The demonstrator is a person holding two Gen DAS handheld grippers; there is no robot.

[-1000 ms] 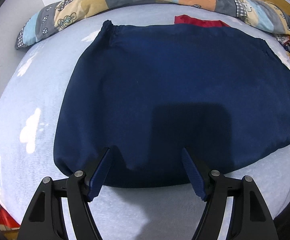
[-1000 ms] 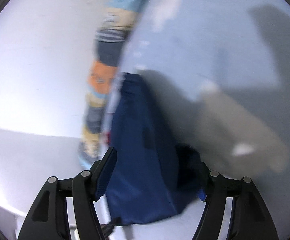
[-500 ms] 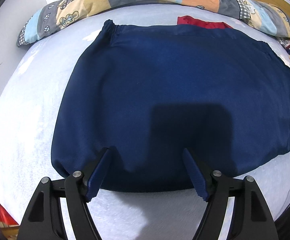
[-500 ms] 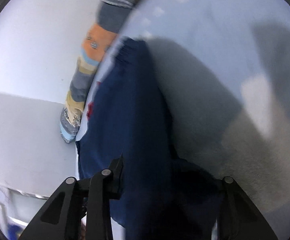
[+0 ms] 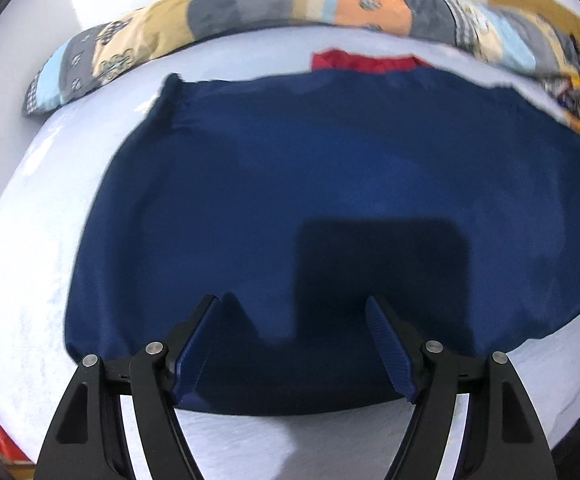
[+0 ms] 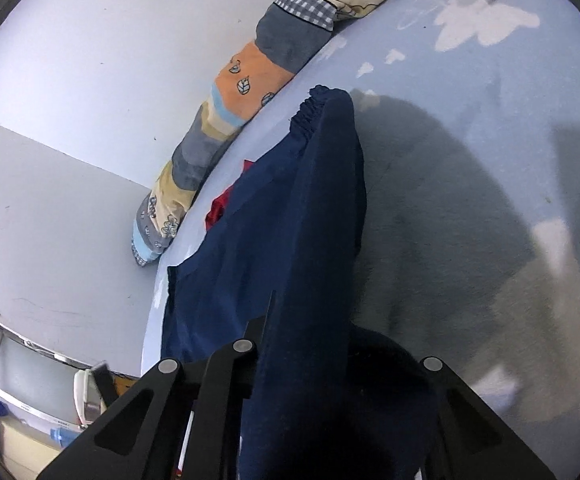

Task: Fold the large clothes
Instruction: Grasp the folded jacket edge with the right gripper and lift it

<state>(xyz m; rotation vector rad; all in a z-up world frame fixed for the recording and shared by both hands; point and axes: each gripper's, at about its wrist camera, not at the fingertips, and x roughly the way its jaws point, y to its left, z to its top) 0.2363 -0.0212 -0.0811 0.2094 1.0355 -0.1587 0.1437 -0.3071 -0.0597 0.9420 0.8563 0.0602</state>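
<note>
Navy cloth garment (image 5: 330,184) spread flat on bed, unfolded; left gripper (image 5: 294,344) jaws apart at 6 o'clock hem; right gripper (image 6: 330,380) clamps lifted edge. First fold under way.

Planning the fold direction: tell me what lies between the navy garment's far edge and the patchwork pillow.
In the left wrist view, a red cloth and bare sheet lie between the navy garment and patchwork pillow.

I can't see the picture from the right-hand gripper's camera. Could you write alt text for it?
A dark blue garment hangs lifted from the right gripper, its fabric covering the fingers, with the gathered elastic edge highest. Below lies a pale blue bedsheet printed with white shapes, a long patchwork pillow along the wall, and a bit of red cloth behind the garment.
</note>
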